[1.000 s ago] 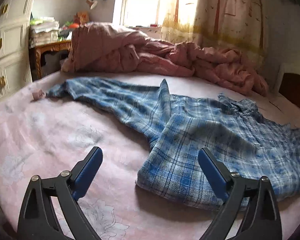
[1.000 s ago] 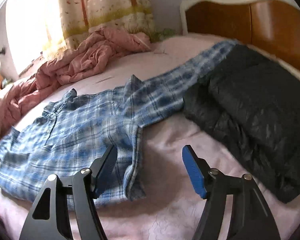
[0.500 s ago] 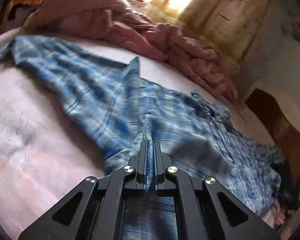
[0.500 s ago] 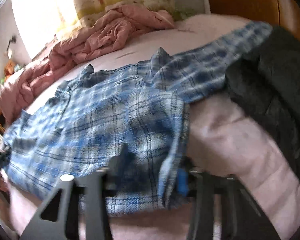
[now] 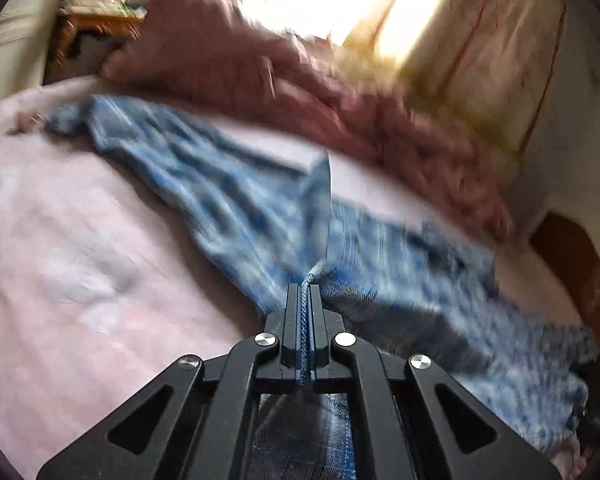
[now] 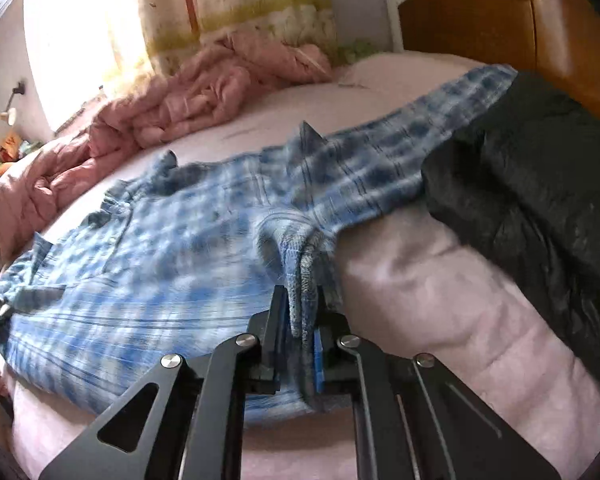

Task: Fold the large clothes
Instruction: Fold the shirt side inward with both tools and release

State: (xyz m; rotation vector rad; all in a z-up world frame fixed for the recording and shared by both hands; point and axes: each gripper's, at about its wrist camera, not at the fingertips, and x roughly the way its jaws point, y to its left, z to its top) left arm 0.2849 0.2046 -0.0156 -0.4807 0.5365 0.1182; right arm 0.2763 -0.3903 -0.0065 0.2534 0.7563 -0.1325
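Observation:
A blue plaid shirt lies spread across the pink bed sheet, sleeves stretched out to both sides. My left gripper is shut on the shirt's hem edge, with cloth pinched between its jaws. In the right wrist view the same shirt fills the middle. My right gripper is shut on a bunched fold of the shirt's hem at the other corner. Both views are blurred by motion.
A crumpled pink duvet lies along the far side of the bed below a curtained window. A black padded jacket lies at the right, over one sleeve end. A wooden headboard stands behind it. A side table stands far left.
One second ago both grippers were open above the hem. They closed on the shirt's bottom corners, and both are now moving with the cloth, which bunches at the jaws.

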